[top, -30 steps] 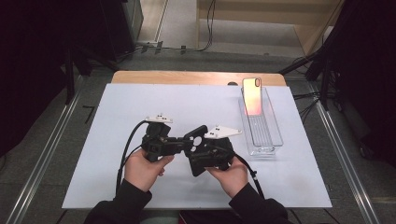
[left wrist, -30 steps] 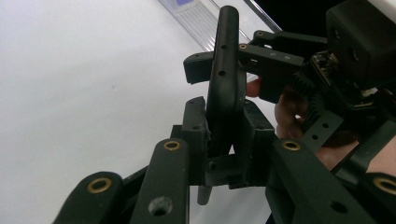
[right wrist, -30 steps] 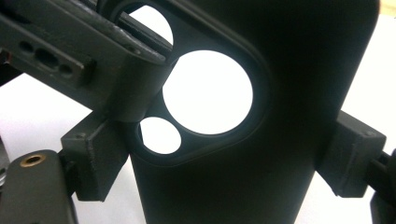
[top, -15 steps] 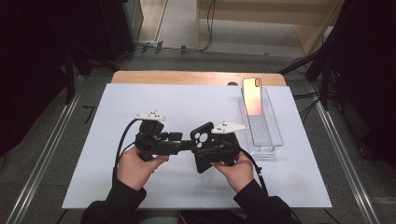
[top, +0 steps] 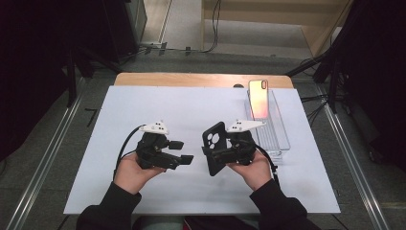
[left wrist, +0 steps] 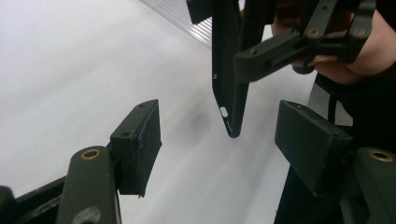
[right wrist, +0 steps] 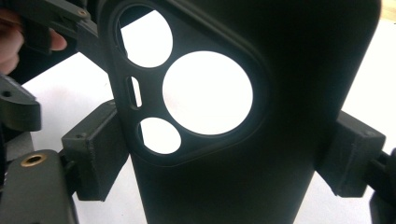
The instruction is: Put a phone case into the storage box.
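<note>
Black and matt, a phone case (top: 214, 146) stands between the right tongs (top: 216, 152), which pinch it across its width; in the right gripper view both pads press on the case's (right wrist: 289, 140) long edges, below its camera cut-out of three round holes and one slot. From the high view the case is held up off the white sheet (top: 191, 108) that covers the table (top: 143, 79), near the middle of the sheet, tilted with its camera end upward and away from the person. The right hand (top: 253, 167) grips the tool from below and behind, and a grey three-cornered plate (top: 244, 125) sits on top of it.

Left tongs (top: 183, 151) point toward the case from the left, just beside it and apart from it. Their jaws are spread and have just been opening; in the left gripper view the two pads (left wrist: 144, 140) stand wide with only bare sheet between them, and the lower corner of the case (left wrist: 231, 93), seen edge-on, hangs beyond them. The left hand (top: 131, 170) holds this tool low over the sheet.

At the far right of the sheet lies a clear plastic tray (top: 277, 136). A phone (top: 258, 98) with a glossy pink-orange back leans upright at the tray's far end.
</note>
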The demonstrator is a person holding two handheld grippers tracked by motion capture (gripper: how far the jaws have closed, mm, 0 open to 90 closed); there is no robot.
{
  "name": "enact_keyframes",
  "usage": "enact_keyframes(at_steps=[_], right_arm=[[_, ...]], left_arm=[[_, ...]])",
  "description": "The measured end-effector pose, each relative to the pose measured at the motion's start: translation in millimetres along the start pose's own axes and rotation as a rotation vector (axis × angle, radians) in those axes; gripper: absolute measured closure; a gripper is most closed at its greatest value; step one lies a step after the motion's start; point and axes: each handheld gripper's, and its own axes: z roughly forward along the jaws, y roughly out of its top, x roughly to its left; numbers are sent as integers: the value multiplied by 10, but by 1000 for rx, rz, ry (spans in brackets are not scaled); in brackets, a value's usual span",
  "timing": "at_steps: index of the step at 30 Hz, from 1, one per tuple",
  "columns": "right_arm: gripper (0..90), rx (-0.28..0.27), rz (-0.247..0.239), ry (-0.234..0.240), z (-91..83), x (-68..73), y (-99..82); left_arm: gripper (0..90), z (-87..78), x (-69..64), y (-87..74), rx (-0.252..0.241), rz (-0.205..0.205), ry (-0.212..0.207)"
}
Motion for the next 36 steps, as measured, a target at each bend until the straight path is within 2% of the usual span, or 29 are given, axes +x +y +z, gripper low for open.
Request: enact_keyframes(at_steps=[3,7,12,17,23,27,31,36], right_arm=[[127,8,-2,8,-16,-20,1],[127,-1,-10,2,-45,-44,9],[127,0,-9,13,-89,-67,24],[127,4,-21,25,-115,-86,45],[127,5,-8,29,-172,-132,77],[127,-9,14,33,-239,-178,105],[127,-11,23,24,-311,-222,134],[127,-30,32,10,-409,-294,182]], left_arm=[[320,0,65,-58,7,-27,-4],[319,-7,119,-158,2,-16,-7],[292,-22,173,-289,-4,-21,8],[292,-64,211,-400,7,-33,13],[292,-115,247,-526,14,-48,22],[292,-153,282,-608,39,-53,54],[292,-198,317,-689,52,-83,101],[292,-242,340,-772,64,-111,136]])
